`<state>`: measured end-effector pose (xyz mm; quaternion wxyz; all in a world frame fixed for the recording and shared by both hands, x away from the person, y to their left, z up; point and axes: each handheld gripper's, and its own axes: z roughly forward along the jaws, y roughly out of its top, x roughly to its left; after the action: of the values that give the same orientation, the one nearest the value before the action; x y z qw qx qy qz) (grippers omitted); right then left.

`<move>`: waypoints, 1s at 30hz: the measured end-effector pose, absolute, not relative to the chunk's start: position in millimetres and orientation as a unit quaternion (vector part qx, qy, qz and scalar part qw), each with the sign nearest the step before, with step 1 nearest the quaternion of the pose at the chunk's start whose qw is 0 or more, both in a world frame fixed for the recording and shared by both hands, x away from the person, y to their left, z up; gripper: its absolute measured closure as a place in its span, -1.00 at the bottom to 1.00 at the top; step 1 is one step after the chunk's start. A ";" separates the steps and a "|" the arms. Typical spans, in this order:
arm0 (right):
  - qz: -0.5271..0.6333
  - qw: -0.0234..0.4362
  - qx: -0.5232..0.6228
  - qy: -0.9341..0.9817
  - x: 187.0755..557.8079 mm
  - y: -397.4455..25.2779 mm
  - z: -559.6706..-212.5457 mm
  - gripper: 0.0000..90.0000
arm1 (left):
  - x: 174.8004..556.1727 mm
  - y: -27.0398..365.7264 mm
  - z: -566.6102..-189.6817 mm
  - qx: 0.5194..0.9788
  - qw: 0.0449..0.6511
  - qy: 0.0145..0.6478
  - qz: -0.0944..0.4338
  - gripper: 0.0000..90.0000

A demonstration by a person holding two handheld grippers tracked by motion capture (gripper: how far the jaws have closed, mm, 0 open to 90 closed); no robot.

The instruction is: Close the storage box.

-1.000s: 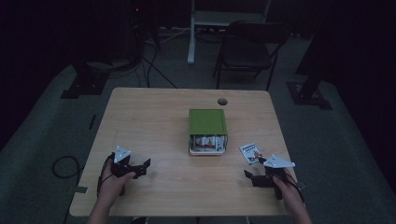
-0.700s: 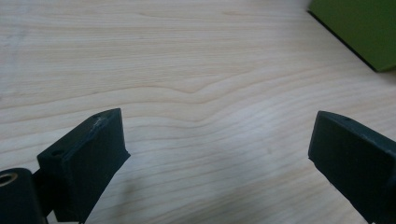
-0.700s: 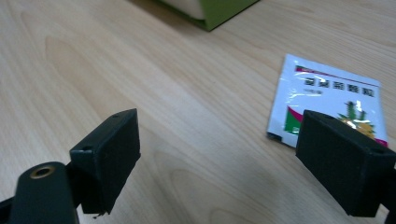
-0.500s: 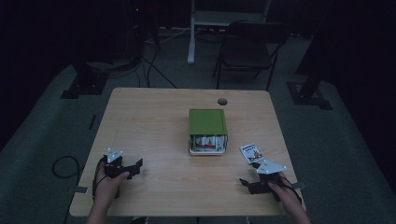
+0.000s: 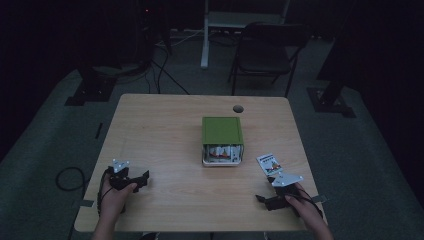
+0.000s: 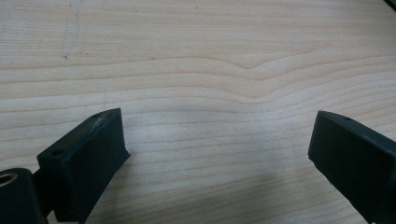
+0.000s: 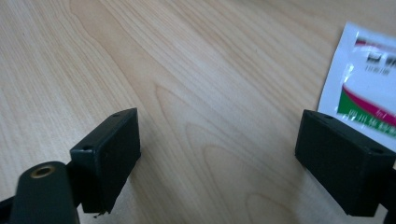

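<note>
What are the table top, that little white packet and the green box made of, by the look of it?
Table top: pale wood or wood-look laminate, matt, with flowing grain lines. White packet: seemingly glossy plastic film, since it throws bright glints and bears printed red and green bands. Green box: smooth and evenly coloured, perhaps plastic or painted; too dim to tell.
</note>
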<state>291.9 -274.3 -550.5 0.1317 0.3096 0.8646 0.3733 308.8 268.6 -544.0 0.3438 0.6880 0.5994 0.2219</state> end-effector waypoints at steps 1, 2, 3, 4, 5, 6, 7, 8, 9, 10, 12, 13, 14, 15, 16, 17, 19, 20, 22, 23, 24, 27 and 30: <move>0.373 0.132 0.311 0.864 291.7 -274.4 -550.5 -0.69 | 309.0 268.4 -544.1 0.689 0.340 0.600 0.221 -0.90; 0.373 0.132 0.311 0.864 291.5 -274.3 -550.5 -0.69 | 309.0 268.4 -544.1 0.689 0.340 0.600 0.221 -0.90; 0.373 0.132 0.311 0.864 291.5 -274.3 -550.5 -0.70 | 309.4 268.4 -544.5 0.688 0.337 0.603 0.220 -0.90; 0.373 0.132 0.312 0.864 291.5 -274.3 -550.5 -0.70 | 309.8 268.4 -544.7 0.688 0.336 0.605 0.218 -0.90; 0.373 0.132 0.312 0.864 291.5 -274.3 -550.5 -0.70 | 310.2 268.5 -544.7 0.688 0.334 0.606 0.217 -0.90; 0.373 0.132 0.312 0.864 291.5 -274.3 -550.5 -0.70 | 310.7 268.6 -544.8 0.688 0.333 0.607 0.216 -0.90; 0.373 0.132 0.312 0.864 291.5 -274.3 -550.5 -0.70 | 311.1 268.4 -544.9 0.687 0.334 0.609 0.215 -0.90; 0.373 0.132 0.312 0.864 291.5 -274.3 -550.5 -0.70 | 311.4 268.2 -544.9 0.686 0.333 0.610 0.216 -0.90; 0.373 0.132 0.312 0.864 291.5 -274.3 -550.6 -0.70 | 311.8 267.8 -545.0 0.687 0.330 0.610 0.218 -0.90; 0.373 0.132 0.312 0.864 291.5 -274.3 -550.5 -0.70 | 312.1 266.9 -544.9 0.690 0.325 0.608 0.219 -0.90; 0.373 0.132 0.312 0.864 291.5 -274.3 -550.6 -0.70 | 312.5 265.6 -545.2 0.696 0.318 0.604 0.223 -0.90; 0.373 0.132 0.312 0.864 291.5 -274.3 -550.6 -0.70 | 312.6 265.1 -545.2 0.700 0.314 0.601 0.225 -0.90; 0.373 0.132 0.312 0.864 291.5 -274.2 -550.6 -0.70 | 312.6 264.3 -545.2 0.704 0.308 0.598 0.226 -0.90; 0.373 0.132 0.312 0.864 291.5 -274.2 -550.6 -0.70 | 312.4 263.3 -545.3 0.712 0.298 0.592 0.231 -0.90; 0.373 0.132 0.311 0.864 291.5 -274.2 -550.6 -0.70 | 312.4 261.9 -545.8 0.715 0.290 0.590 0.237 -0.90; 0.373 0.132 0.311 0.864 291.5 -274.2 -550.6 -0.70 | 312.4 261.0 -545.9 0.716 0.283 0.590 0.241 -0.90; 0.373 0.132 0.311 0.864 291.5 -274.2 -550.6 -0.70 | 312.7 260.9 -546.1 0.714 0.282 0.593 0.241 -0.93; 0.373 0.132 0.311 0.864 291.5 -274.2 -550.6 -0.70 | 312.8 260.9 -546.1 0.713 0.281 0.595 0.242 -0.93; 0.373 0.132 0.311 0.864 291.5 -274.2 -550.6 -0.70 | 312.8 260.7 -546.2 0.712 0.281 0.596 0.243 -0.93; 0.373 0.132 0.311 0.864 291.4 -274.2 -550.6 -0.70 | 312.8 260.6 -546.2 0.711 0.281 0.597 0.243 -0.93; 0.373 0.132 0.311 0.864 291.4 -274.2 -550.6 -0.70 | 313.0 260.6 -546.3 0.707 0.279 0.602 0.244 -0.94; 0.373 0.132 0.311 0.864 291.5 -274.2 -550.6 -0.71 | 313.2 260.8 -546.2 0.704 0.277 0.605 0.246 -0.95; 0.372 0.131 0.310 0.865 291.4 -274.1 -550.6 -0.71 | 313.6 260.6 -546.4 0.702 0.275 0.609 0.247 -0.97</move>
<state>291.4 -274.1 -550.6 0.1314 0.3100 0.8650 0.3720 313.6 260.6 -546.4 0.2746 0.7017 0.6092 0.2473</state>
